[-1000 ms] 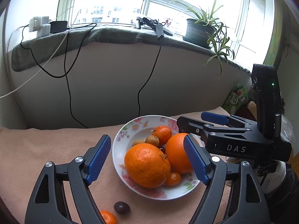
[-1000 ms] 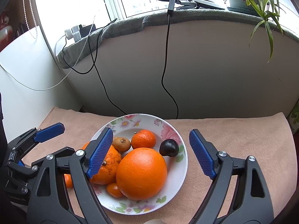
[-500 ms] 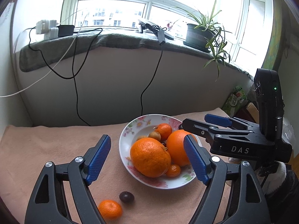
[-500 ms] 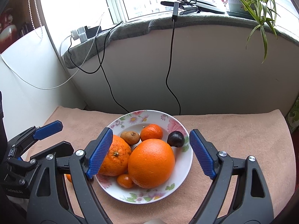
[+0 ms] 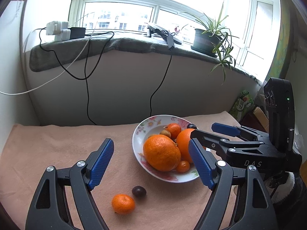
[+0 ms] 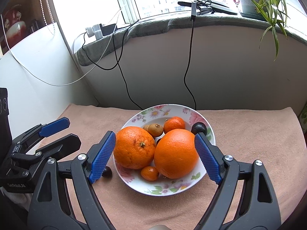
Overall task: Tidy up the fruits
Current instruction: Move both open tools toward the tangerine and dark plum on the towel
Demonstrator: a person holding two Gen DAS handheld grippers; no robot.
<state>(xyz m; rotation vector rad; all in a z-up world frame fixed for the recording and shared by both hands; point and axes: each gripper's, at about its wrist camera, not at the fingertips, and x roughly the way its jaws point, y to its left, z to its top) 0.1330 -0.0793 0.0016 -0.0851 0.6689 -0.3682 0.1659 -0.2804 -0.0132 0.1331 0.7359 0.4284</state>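
Observation:
A floral white bowl (image 5: 139, 154) (image 6: 191, 186) on the peach cloth holds two big oranges (image 5: 162, 152) (image 6: 175, 153), a mandarin (image 6: 174, 124), a tiny orange fruit (image 6: 149, 173), brown longans (image 6: 155, 130) and a dark round fruit (image 6: 199, 128). Outside the bowl lie a small mandarin (image 5: 123, 203) and a dark fruit (image 5: 139, 191) (image 6: 107, 172). My left gripper (image 5: 151, 164) hangs open above the cloth at the bowl's left side, holding nothing. My right gripper (image 6: 155, 158) is open too, with both big oranges seen between its fingers from above, untouched; it also shows in the left wrist view (image 5: 214, 132).
A curved grey wall (image 6: 191, 67) with a blanket-covered sill rises behind the table. Black and white cables (image 5: 88, 99) hang down it. A potted plant (image 5: 207, 38) and chargers (image 5: 57, 30) sit on the sill. A green packet (image 5: 242, 104) lies off the table's right end.
Both grippers have drawn back from the bowl, which now looks smaller and farther. The loose mandarin and dark fruit have come fully into the left wrist view. Jaws unchanged.

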